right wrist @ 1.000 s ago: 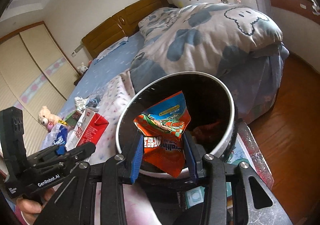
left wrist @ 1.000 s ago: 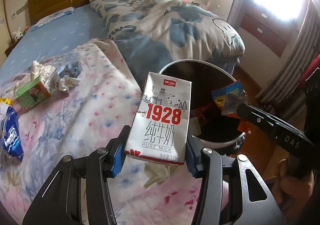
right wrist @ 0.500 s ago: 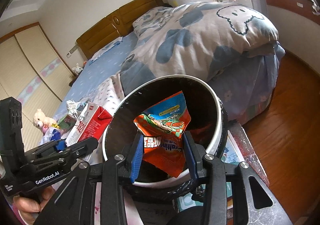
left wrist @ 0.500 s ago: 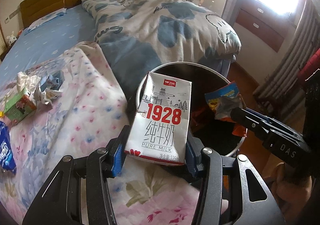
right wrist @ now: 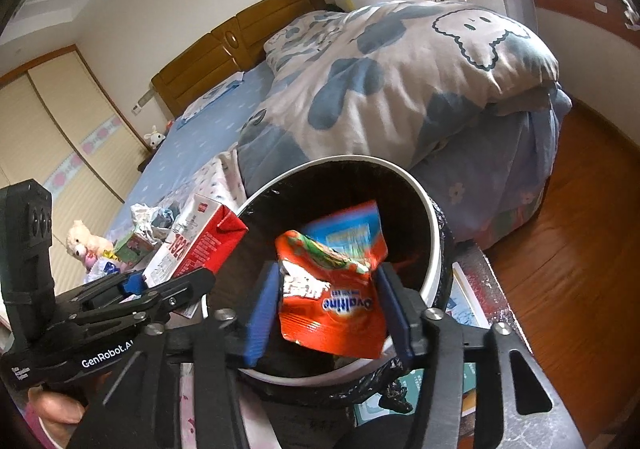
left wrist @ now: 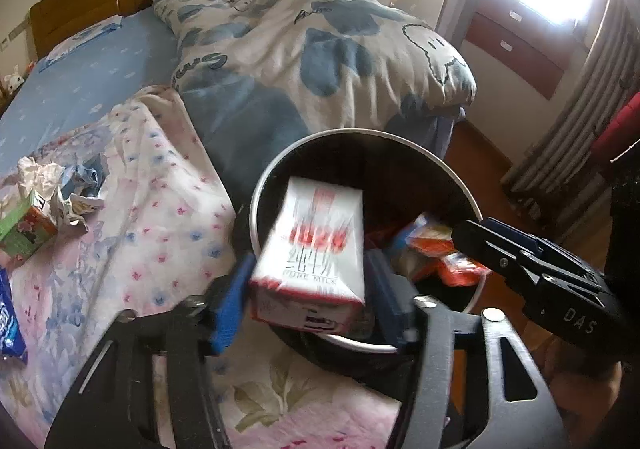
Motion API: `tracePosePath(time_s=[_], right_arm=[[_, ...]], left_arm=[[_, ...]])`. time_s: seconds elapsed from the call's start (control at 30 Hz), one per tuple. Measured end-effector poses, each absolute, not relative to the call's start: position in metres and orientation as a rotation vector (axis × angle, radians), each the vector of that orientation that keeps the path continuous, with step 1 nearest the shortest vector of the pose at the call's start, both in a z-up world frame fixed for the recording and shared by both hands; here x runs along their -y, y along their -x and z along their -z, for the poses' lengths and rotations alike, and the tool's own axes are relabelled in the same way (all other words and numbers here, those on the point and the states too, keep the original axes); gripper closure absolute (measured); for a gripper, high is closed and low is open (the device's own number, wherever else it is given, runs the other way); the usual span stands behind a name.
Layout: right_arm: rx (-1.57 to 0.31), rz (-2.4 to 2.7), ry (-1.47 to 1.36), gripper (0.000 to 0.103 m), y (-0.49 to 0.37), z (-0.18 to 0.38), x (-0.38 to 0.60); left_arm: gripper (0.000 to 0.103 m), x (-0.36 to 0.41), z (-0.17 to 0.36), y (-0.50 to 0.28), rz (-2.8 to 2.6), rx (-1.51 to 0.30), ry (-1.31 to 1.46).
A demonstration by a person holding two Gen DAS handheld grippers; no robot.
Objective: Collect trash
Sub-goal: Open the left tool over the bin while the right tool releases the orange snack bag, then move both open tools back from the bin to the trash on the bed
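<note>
While both sets of jaws are opening over the black trash bin [left wrist: 420, 153], the left gripper [left wrist: 310, 307] lets go its blurred milk carton [left wrist: 316, 245] and the right gripper [right wrist: 330, 309] its orange Ovaltine pouch [right wrist: 332, 301]. Crumpled tissues [left wrist: 60, 185], a green carton [left wrist: 24, 229] and a blue wrapper [left wrist: 8, 325] wait at left of frame.

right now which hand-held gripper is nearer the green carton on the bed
Left. The left hand-held gripper is at the bin's bed-side rim, nearer the green carton; the right hand-held gripper is farther over the bin.

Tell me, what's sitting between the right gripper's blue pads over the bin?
In the right wrist view, an orange snack packet sits between the right gripper's opening pads, blurred, above the bin.
</note>
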State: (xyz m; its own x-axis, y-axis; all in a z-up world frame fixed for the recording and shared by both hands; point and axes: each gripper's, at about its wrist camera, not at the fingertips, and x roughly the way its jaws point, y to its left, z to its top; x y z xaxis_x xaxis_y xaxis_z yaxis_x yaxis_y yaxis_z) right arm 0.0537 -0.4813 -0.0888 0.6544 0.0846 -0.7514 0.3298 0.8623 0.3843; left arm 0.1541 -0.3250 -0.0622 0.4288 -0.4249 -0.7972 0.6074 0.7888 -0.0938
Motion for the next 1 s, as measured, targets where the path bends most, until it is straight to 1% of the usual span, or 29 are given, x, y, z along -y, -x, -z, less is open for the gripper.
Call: tracePosePath(time_s=[0.03,0.1,0.23,0.47,0.53,0.6,0.67,1.0], right_arm=[[-0.853,0.150,-0.531,0.042,-0.053,0.088,0.482],[-0.845,0.155,-0.535,0.034,-0.052,0.086,0.483],[-0.835,0.159,-0.534,0.032,-0.050,0.082,0.481],[-0.826,0.129,-0.525,0.021,-0.052,0.076,0.463],[-0.817,0.116,-0.526,0.021,-0.052,0.074,0.453],[-0.808,0.099,-0.525,0.015,-0.054,0.072,0.444],[-0.808,0.074,-0.510,0.013,-0.058,0.070,0.431],[-0.857,-0.064,-0.453,0.013,-0.081,0.077,0.359]], left_arm=[[0.032,0.323,0.061,-0.153,0.651,-0.920,-0.213],[0.029,0.319,0.061,-0.152,0.647,-0.915,-0.206],[0.029,0.303,0.064,-0.149,0.621,-0.919,-0.190],[0.028,0.253,0.074,-0.144,0.544,-0.940,-0.136],[0.028,0.236,0.076,-0.143,0.517,-0.940,-0.119],[0.028,0.220,0.077,-0.142,0.493,-0.940,-0.106],[0.028,0.203,0.076,-0.141,0.467,-0.938,-0.087],[0.028,0.125,0.075,-0.135,0.325,-0.922,-0.003]])
